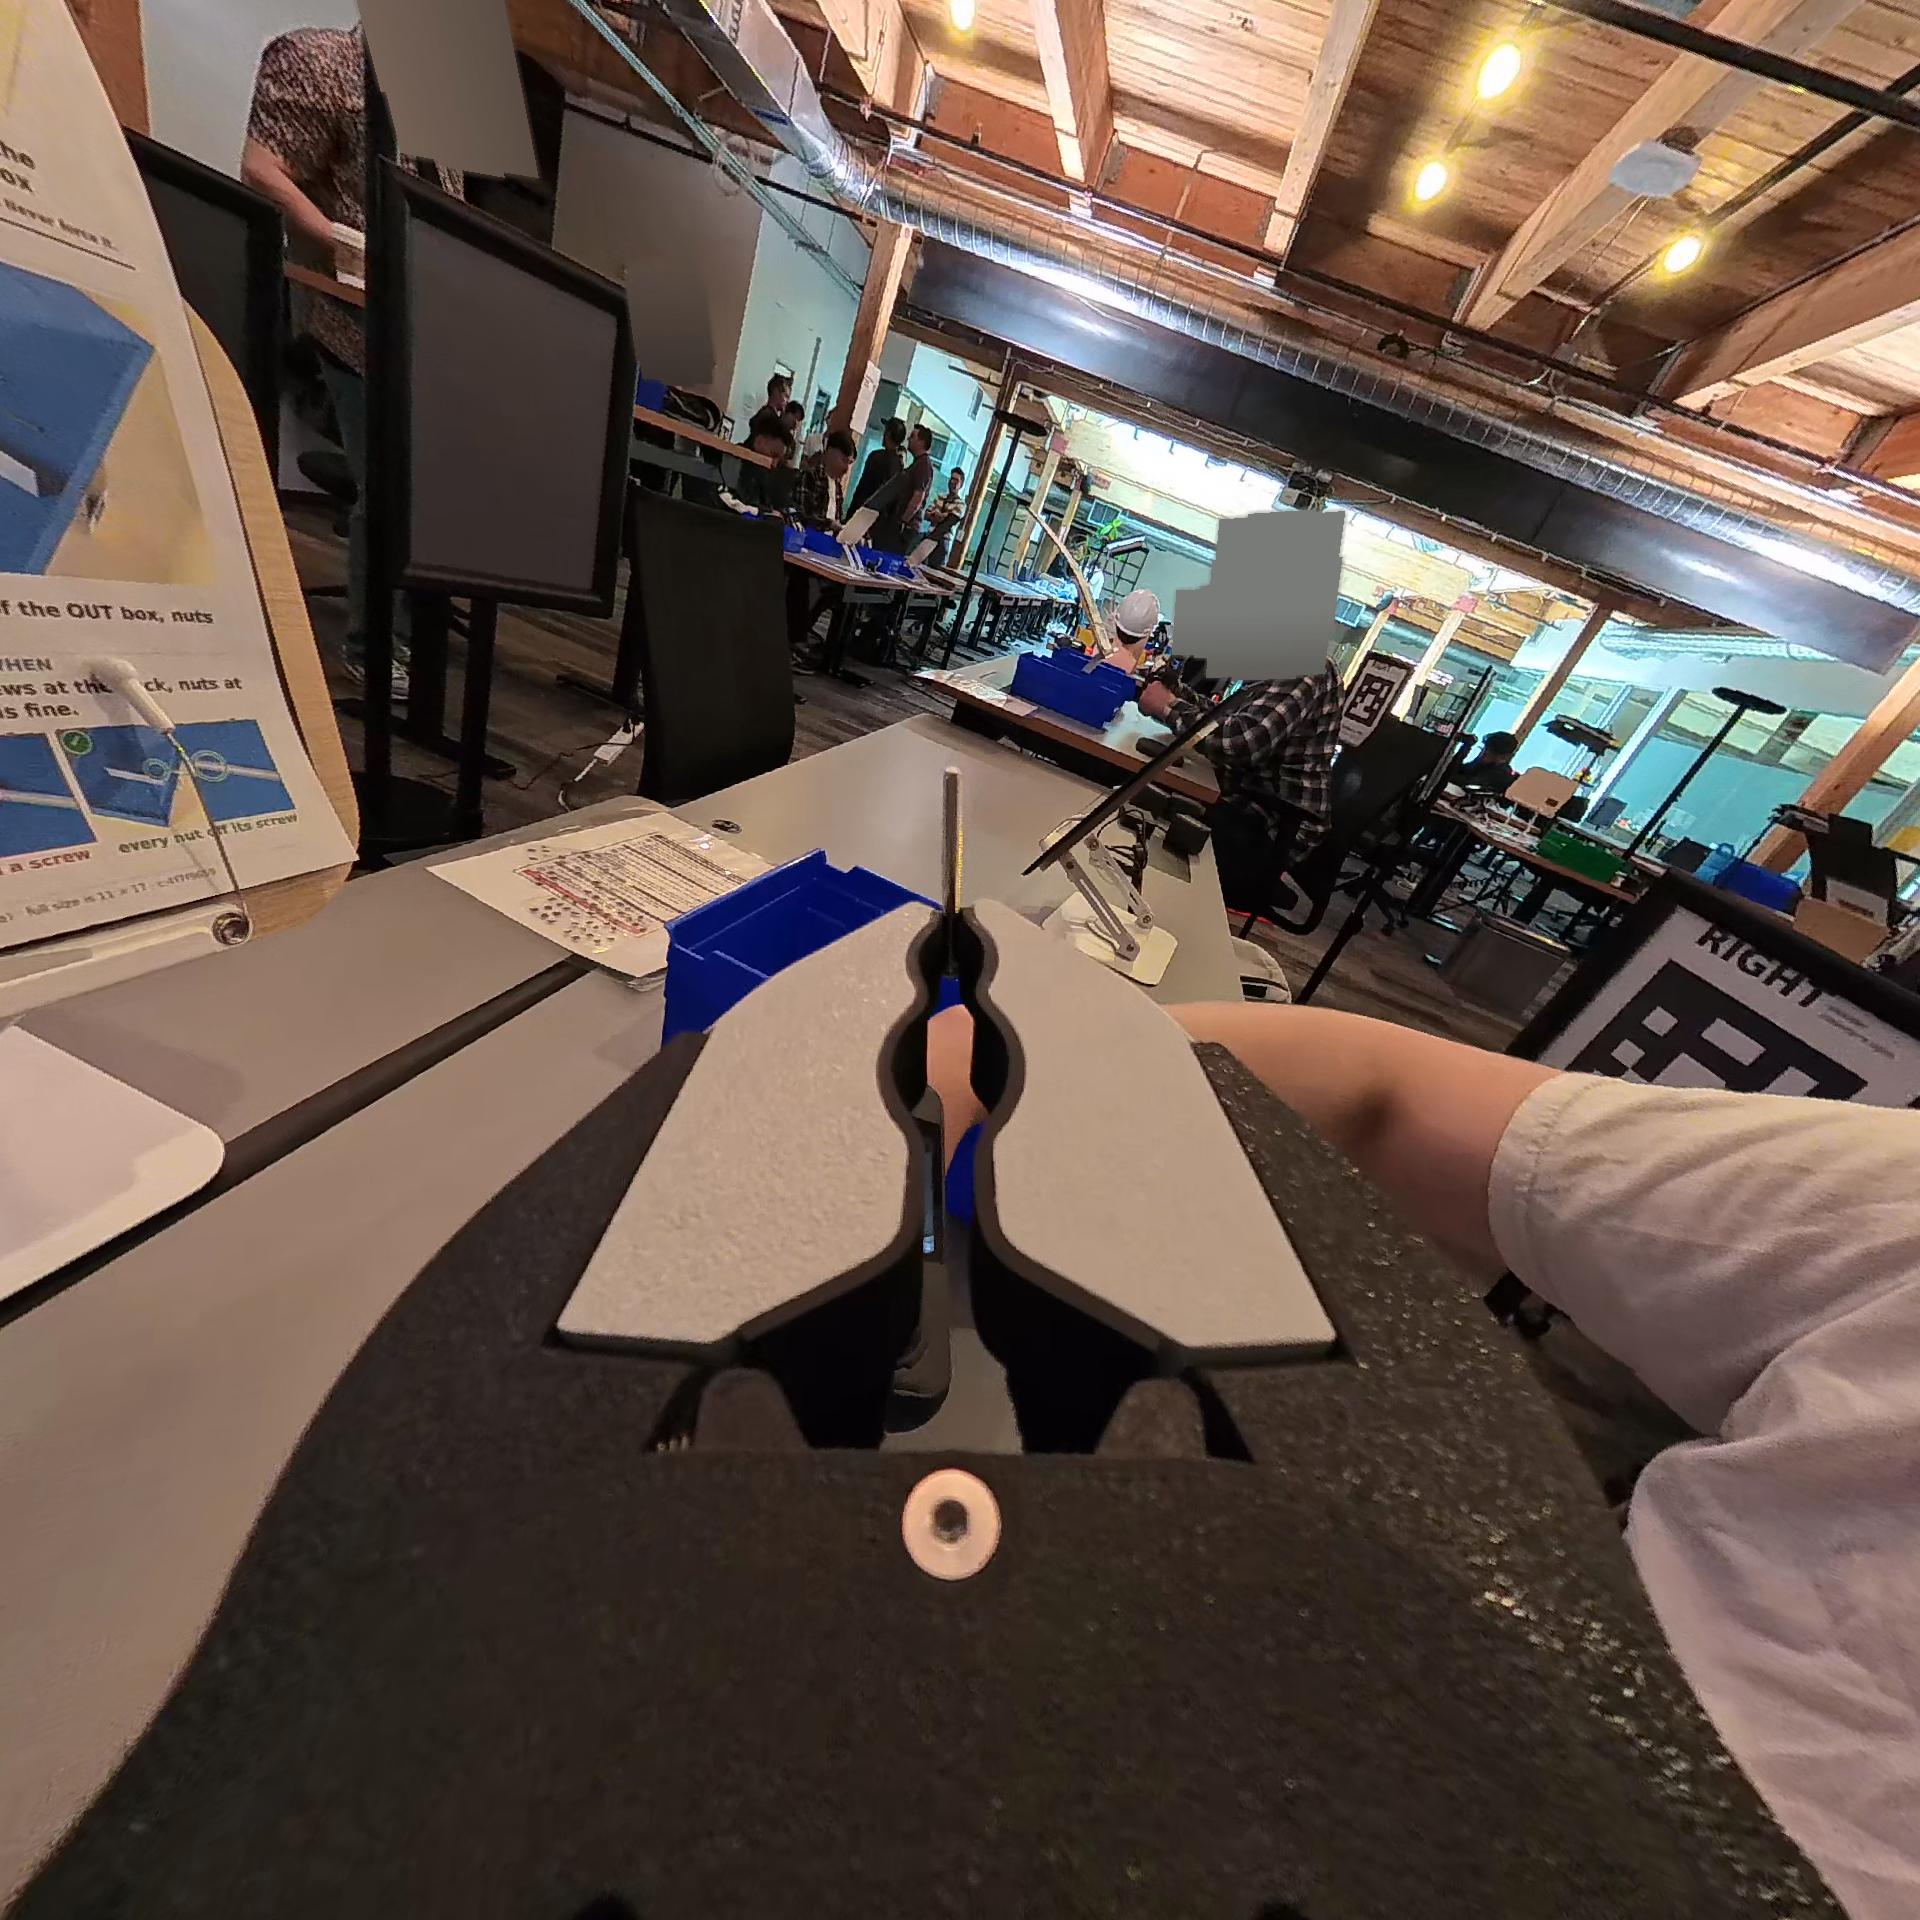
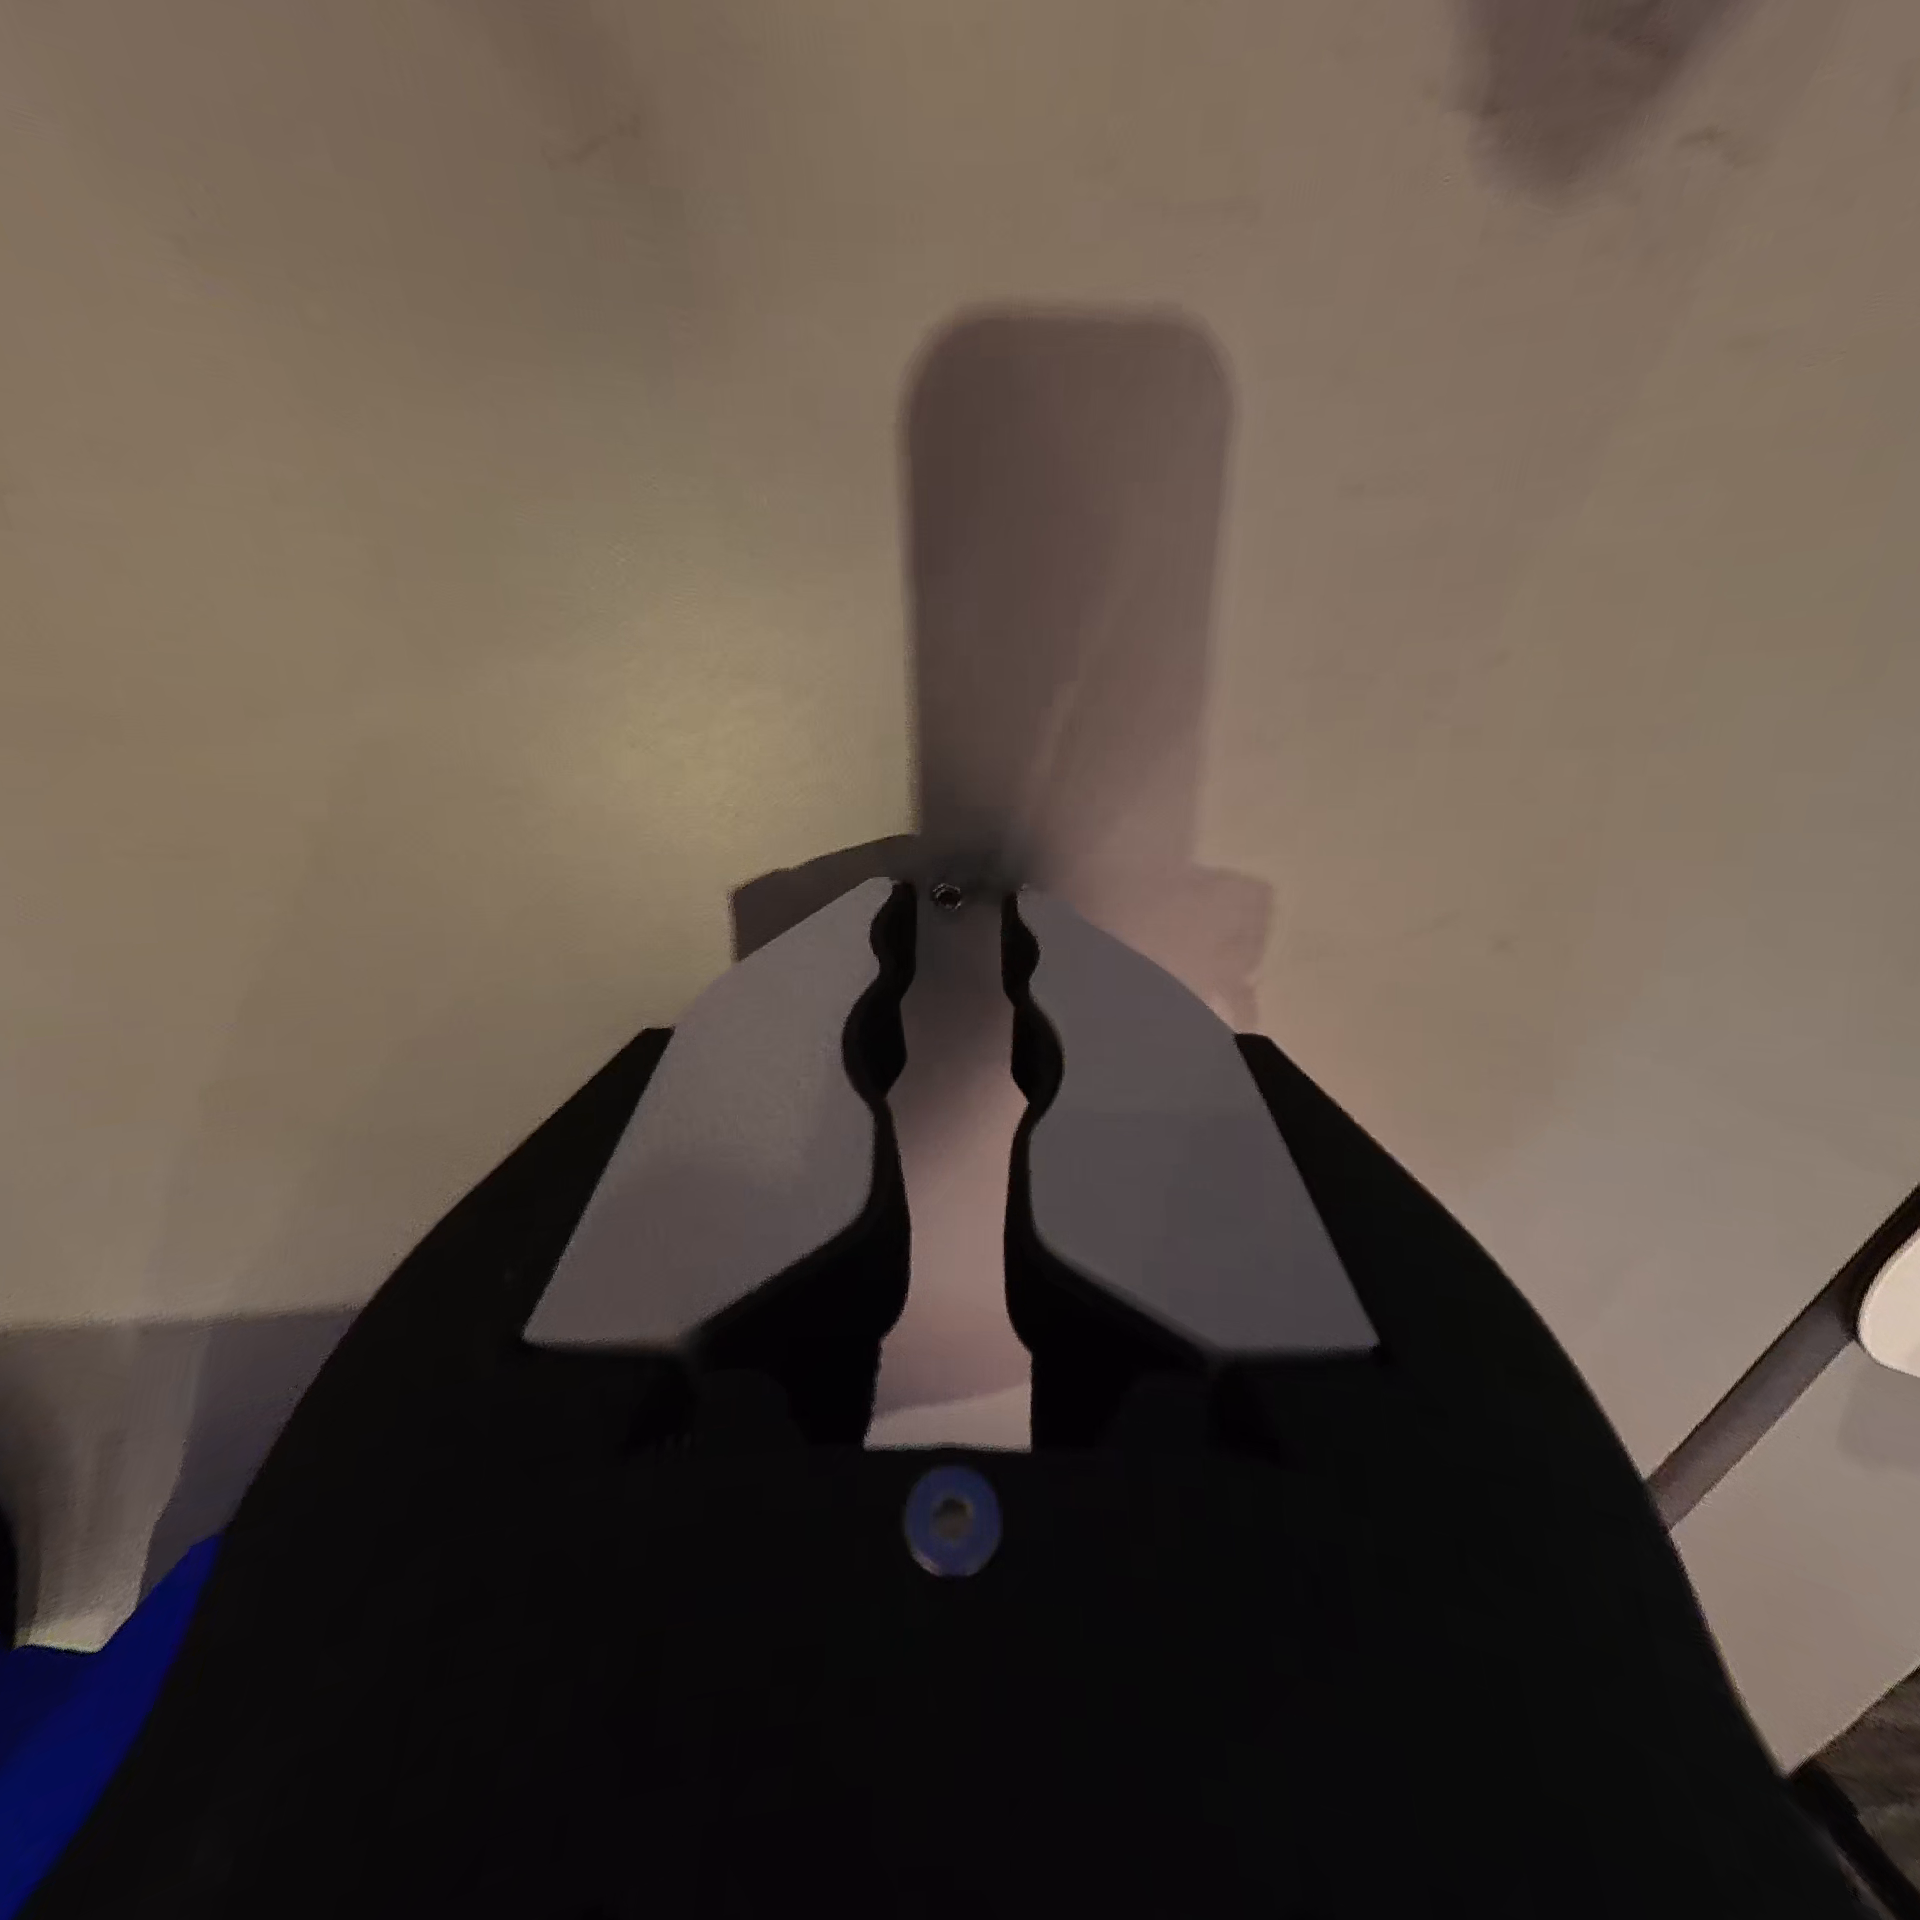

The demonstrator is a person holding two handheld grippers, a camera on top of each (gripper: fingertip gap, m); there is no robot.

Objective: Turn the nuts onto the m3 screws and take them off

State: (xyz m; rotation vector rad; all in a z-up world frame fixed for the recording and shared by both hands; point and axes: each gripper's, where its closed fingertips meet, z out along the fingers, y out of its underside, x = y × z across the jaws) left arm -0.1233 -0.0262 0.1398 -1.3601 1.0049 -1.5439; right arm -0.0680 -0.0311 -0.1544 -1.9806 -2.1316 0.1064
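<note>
In the left wrist view my left gripper is shut on a long thin m3 screw. The screw stands straight up out of the fingertips, above the grey table. No nut shows on its visible shaft. In the right wrist view my right gripper points down at the pale table top. Its jaws stand a little apart. A small dark nut lies between the fingertips, touching neither finger. The gripper's shadow falls on the table beyond it.
A blue bin sits just behind the left gripper, and its corner shows in the right wrist view. An instruction sheet stands at the left, a laminated sheet lies on the table, and a white stand sits behind. A white-sleeved arm reaches in from the right. Some 30 cm of space lies between my two pairs of fingers.
</note>
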